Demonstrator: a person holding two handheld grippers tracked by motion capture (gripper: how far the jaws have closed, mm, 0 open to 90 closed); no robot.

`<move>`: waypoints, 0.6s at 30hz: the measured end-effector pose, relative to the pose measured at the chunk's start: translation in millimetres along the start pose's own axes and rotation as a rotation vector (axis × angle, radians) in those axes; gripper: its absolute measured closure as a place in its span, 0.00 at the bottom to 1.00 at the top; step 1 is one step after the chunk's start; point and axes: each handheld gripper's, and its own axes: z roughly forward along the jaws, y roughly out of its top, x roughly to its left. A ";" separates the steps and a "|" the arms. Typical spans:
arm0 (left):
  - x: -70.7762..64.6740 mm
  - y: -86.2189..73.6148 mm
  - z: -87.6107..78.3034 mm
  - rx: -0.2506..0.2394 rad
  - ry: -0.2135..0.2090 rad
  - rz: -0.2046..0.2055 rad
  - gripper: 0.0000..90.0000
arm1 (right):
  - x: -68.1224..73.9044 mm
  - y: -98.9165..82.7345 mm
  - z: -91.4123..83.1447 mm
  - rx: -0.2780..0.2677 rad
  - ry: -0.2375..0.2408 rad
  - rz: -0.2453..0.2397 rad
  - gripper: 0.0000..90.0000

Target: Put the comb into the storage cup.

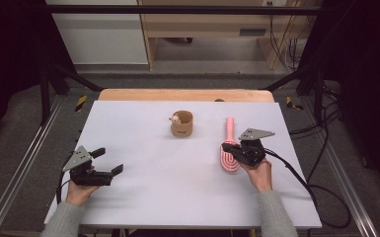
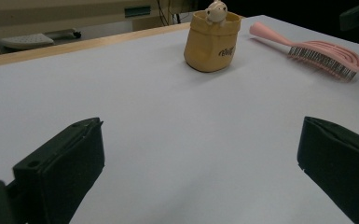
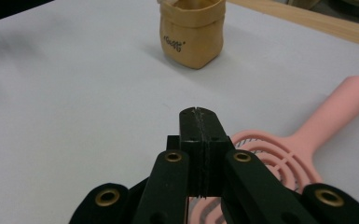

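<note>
A pink hairbrush (image 1: 229, 127) lies on the white table (image 1: 168, 192) at the right, handle pointing away from me. My right gripper (image 1: 226, 147) hovers over the brush head (image 3: 279, 149) with its jaws pressed together and nothing between them. The brush also appears at the far right of the left gripper view (image 2: 326, 52). A tan fabric pouch (image 1: 182, 125) stands upright near the table's middle back, with a small pale toy figure (image 2: 216, 10) peeking over its rim. My left gripper (image 1: 109, 161) rests at the front left, jaws wide apart and empty (image 2: 200, 158).
A wooden strip (image 1: 185, 95) runs along the table's far edge. Black cables (image 1: 321, 192) trail off the right side from the right gripper. Metal frame rails (image 1: 15, 173) flank the table.
</note>
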 end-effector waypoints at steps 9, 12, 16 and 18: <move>0.0 0.0 -0.1 -0.001 0.000 0.000 0.00 | 9.2 -5.4 16.0 0.060 0.029 -0.020 1.00; -0.1 0.0 0.0 0.001 0.000 0.001 0.00 | 10.5 -8.6 20.9 0.092 0.025 -0.029 1.00; 0.0 0.0 -0.1 0.000 0.001 0.000 0.00 | 11.5 -10.9 23.7 0.111 0.020 -0.039 1.00; 0.0 0.0 0.0 0.001 0.000 0.001 0.00 | 11.8 -11.3 24.0 0.116 0.018 -0.037 1.00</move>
